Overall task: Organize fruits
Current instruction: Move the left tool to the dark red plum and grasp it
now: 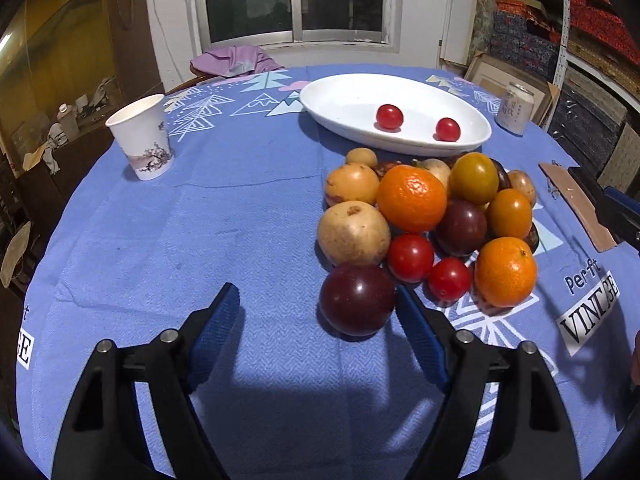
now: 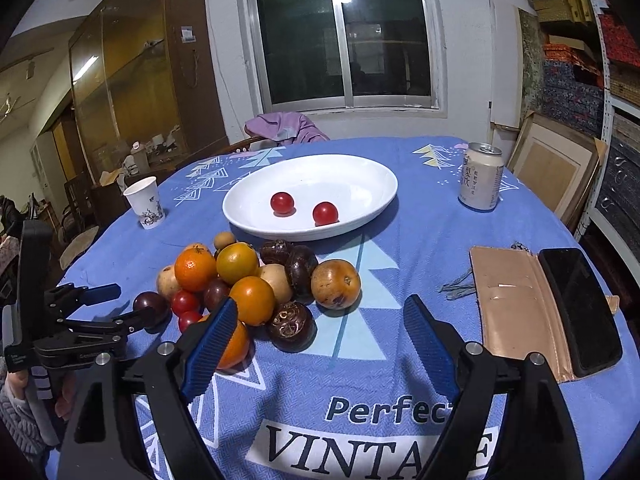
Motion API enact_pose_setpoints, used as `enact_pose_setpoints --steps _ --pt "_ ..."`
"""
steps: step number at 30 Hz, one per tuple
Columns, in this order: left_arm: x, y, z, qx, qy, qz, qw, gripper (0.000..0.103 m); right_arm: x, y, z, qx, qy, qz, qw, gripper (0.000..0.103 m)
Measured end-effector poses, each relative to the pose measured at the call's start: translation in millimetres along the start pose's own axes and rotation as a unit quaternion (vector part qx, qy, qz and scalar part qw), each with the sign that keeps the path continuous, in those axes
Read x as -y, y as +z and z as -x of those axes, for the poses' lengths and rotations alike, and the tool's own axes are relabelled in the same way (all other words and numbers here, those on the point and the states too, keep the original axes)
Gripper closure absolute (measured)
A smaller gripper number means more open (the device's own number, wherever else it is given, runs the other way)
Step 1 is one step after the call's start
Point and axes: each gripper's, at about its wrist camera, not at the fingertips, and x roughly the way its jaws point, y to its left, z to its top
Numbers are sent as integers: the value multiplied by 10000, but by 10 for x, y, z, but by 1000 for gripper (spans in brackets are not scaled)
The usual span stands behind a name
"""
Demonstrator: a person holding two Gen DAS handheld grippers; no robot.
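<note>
A pile of mixed fruit (image 1: 432, 220) lies on the blue tablecloth (image 1: 200, 240): oranges, cherry tomatoes, dark plums, pale round fruits. A white oval dish (image 1: 348, 100) behind it holds two cherry tomatoes (image 1: 389, 117). My left gripper (image 1: 318, 306) is open; a dark red plum (image 1: 356, 300) sits just inside its right finger, the left finger well apart. My right gripper (image 2: 320, 320) is open and empty, in front of the pile (image 2: 248, 280), its left finger overlapping an orange (image 2: 236, 344). The left gripper (image 2: 104, 304) shows at the plum (image 2: 150, 304). The dish (image 2: 352, 180) lies beyond.
A paper cup (image 1: 142, 140) stands far left. A drink can (image 2: 480, 178) stands far right. A tan wallet (image 2: 516, 304) with a black phone (image 2: 576, 304) lies right of the fruit. A chair with purple cloth (image 2: 286, 126) is behind the table.
</note>
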Motion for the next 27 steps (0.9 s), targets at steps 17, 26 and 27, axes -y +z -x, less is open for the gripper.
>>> enact_pose_setpoints --steps 17,26,27 --pt "170 22 -150 -268 -709 -317 9966 66 -2 -14 -31 -52 7 -15 10000 17" --pt "150 38 -148 -217 -552 -250 9979 67 -88 -50 -57 -65 149 161 9997 17" --pt "121 45 -139 -203 -486 -192 9984 67 -119 -62 -52 -52 206 212 9995 17"
